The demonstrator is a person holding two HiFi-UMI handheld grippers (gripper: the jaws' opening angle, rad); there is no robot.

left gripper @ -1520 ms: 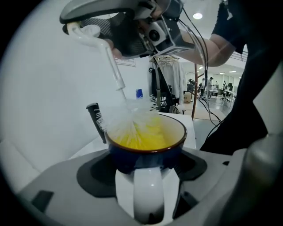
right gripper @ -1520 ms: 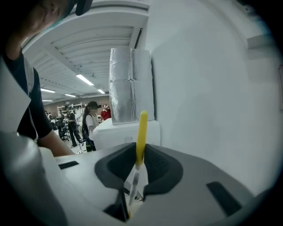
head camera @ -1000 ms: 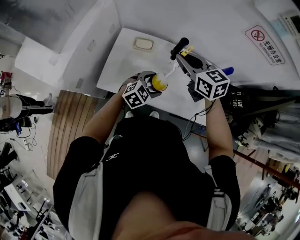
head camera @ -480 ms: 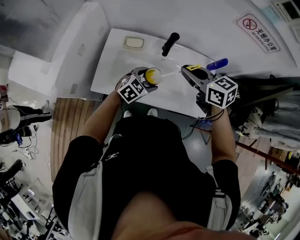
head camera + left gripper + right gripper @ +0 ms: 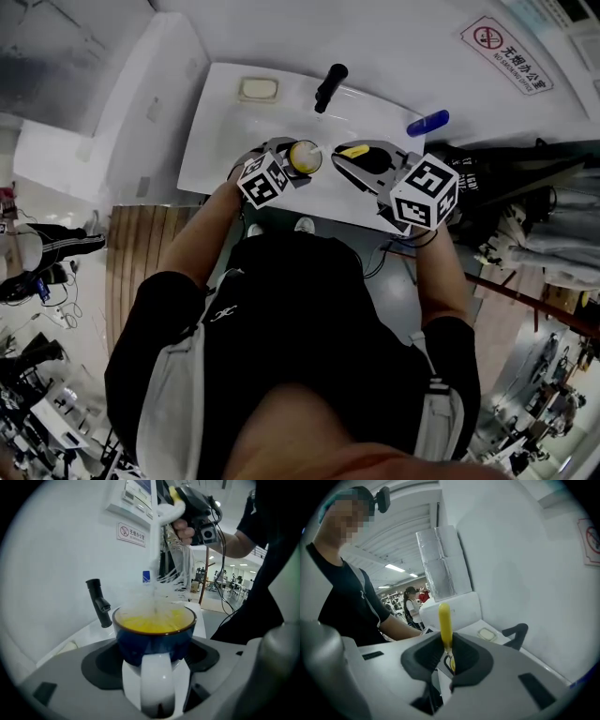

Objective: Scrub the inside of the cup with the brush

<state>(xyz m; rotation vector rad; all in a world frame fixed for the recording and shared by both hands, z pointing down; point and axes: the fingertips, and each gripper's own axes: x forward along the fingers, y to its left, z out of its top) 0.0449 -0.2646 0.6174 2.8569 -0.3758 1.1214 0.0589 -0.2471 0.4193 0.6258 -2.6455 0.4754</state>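
My left gripper is shut on the white handle of a cup, blue outside and yellow inside, held upright over the white counter. In the left gripper view the brush comes down from above on a white stem, and its white bristles blur inside the cup's mouth. My right gripper is shut on the brush, whose yellow handle end sticks up between the jaws. In the head view that gripper sits just right of the cup.
A black faucet stands behind the cup near the wall. A soap dish lies at the back left, and a blue object at the back right. A no-smoking sign hangs on the wall.
My right gripper has moved left, closing most of the gap to the cup. The left gripper keeps its hold on the cup in about the same place.
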